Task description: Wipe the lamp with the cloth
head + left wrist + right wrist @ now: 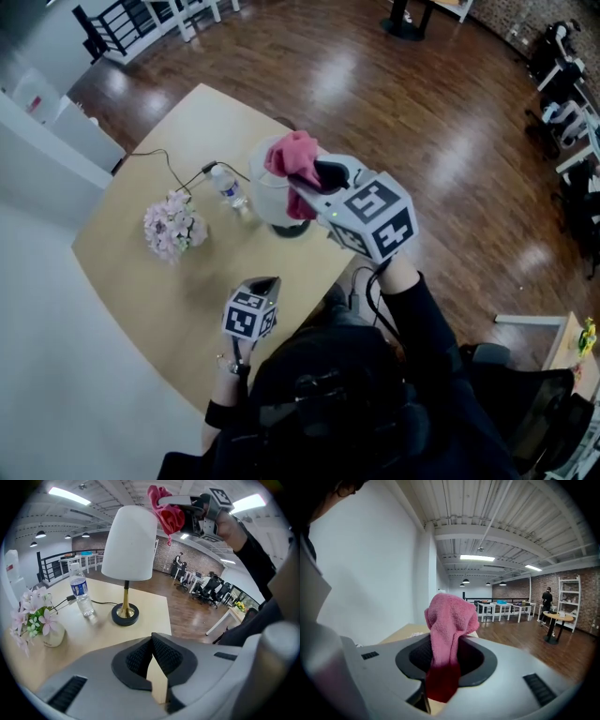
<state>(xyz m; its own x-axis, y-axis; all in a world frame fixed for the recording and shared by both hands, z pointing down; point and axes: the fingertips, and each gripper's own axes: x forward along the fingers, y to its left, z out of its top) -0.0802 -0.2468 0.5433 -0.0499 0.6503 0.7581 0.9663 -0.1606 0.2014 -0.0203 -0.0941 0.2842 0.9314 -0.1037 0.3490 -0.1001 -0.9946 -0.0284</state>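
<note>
A lamp with a white shade (266, 190) (130, 543) and a brass stem on a black base (125, 614) stands on the light wooden table (159, 309). My right gripper (305, 178) (443, 656) is shut on a pink cloth (292, 159) (449, 625) and holds it above the top of the shade. In the left gripper view the cloth (168, 513) hangs just right of the shade's top edge. My left gripper (265, 286) (151, 656) is shut and empty, low over the table in front of the lamp.
A clear water bottle (230, 190) (82, 594) stands left of the lamp. A vase of pale pink flowers (172, 228) (38, 620) sits further left. A black cord (169, 164) runs across the tabletop. Wooden floor (394, 122) lies beyond the table's far edge.
</note>
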